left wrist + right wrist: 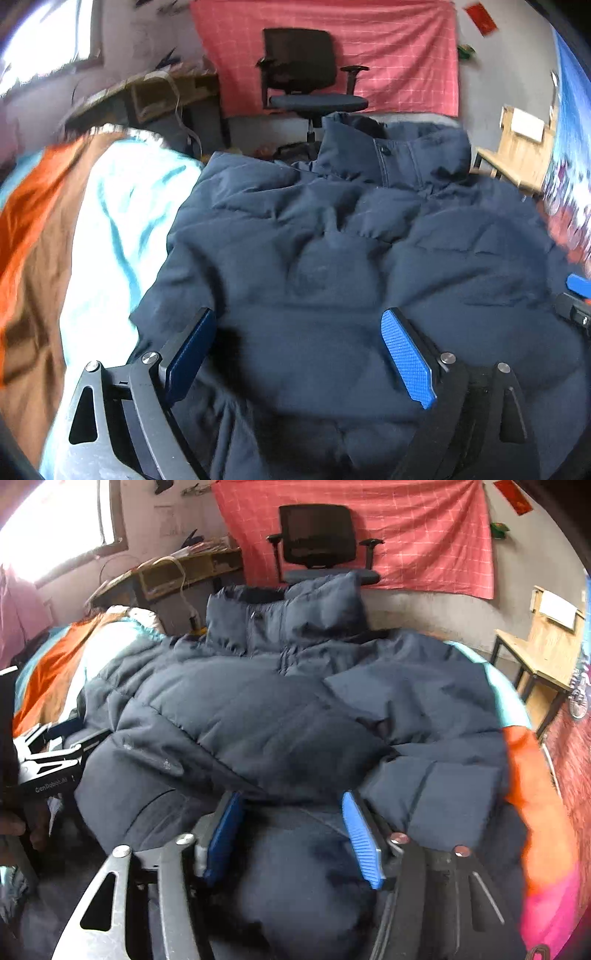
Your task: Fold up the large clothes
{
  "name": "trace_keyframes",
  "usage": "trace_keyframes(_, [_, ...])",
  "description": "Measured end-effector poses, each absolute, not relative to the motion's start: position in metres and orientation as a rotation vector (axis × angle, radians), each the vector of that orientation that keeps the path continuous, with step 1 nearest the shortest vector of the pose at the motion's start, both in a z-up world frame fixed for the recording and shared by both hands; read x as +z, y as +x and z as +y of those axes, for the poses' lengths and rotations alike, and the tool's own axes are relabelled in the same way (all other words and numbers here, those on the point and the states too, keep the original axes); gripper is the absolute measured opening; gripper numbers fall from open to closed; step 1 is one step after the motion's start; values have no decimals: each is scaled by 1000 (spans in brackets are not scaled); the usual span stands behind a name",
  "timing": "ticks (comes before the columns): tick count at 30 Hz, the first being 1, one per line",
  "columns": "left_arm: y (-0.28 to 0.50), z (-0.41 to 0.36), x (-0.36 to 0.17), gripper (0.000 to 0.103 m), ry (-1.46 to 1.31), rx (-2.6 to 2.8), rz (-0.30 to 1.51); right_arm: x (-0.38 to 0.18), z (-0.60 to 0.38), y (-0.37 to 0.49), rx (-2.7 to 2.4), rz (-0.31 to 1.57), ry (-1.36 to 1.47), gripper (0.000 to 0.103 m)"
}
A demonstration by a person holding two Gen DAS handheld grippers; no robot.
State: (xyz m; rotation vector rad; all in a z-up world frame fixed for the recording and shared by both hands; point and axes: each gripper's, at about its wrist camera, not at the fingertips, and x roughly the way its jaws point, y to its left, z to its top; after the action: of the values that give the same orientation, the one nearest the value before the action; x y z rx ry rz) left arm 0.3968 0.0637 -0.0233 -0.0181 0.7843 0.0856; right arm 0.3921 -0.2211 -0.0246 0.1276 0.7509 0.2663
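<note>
1. We're looking at a big navy puffer jacket [332, 240] lying spread on the bed [92, 229], front up, collar [391, 155] at the far end toward the office chair [306, 70], hem at our end.
2. The left claw [299, 354] is hanging over the near-left part of the jacket with its jaws standing wide and nothing pinched; fabric is sitting under the gap, but the pads [406, 362] aren't pressing on it.
3. The right claw [291, 834] is sitting partly open too, with a puffy bulge of jacket [295, 720] between the blue pads [360, 834]. We're reading that as fabric in the gap, not a real grip.
4. The bit that matters: the jacket's long axis is running straight away from both claws, hem to collar. A sleeve [229, 716] is already lying folded across the chest.
5. Both claws are about equally near the hem edge, so we're guessing the next fold is hem up toward collar, one claw per corner.
</note>
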Motion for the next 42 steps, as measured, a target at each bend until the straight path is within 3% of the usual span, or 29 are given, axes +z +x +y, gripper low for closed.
trace_keyframes(7, [367, 58, 5, 88, -165, -26, 898, 21, -236, 367, 249, 718, 134, 87])
trace_keyframes(10, [358, 48, 24, 100, -144, -45, 909, 34, -237, 356, 234, 733, 146, 94])
trace_keyframes(13, [349, 42, 45, 101, -152, -73, 863, 48, -238, 347, 229, 732, 159, 103])
trace_keyframes(19, [340, 56, 87, 101, -235, -103, 811, 79, -243, 334, 244, 712, 220, 103])
trace_keyframes(27, [373, 77, 178, 101, -83, -15, 738, 136, -252, 355, 274, 728, 194, 103])
trace_keyframes(32, [399, 84, 213, 101, -128, -73, 743, 174, -255, 380, 252, 720, 181, 103])
trace_keyframes(36, [418, 91, 226, 101, -127, -97, 718, 196, -248, 393, 222, 706, 189, 103])
trace_keyframes(42, [444, 97, 222, 101, -103, -190, 851, 219, -232, 393, 176, 704, 205, 103])
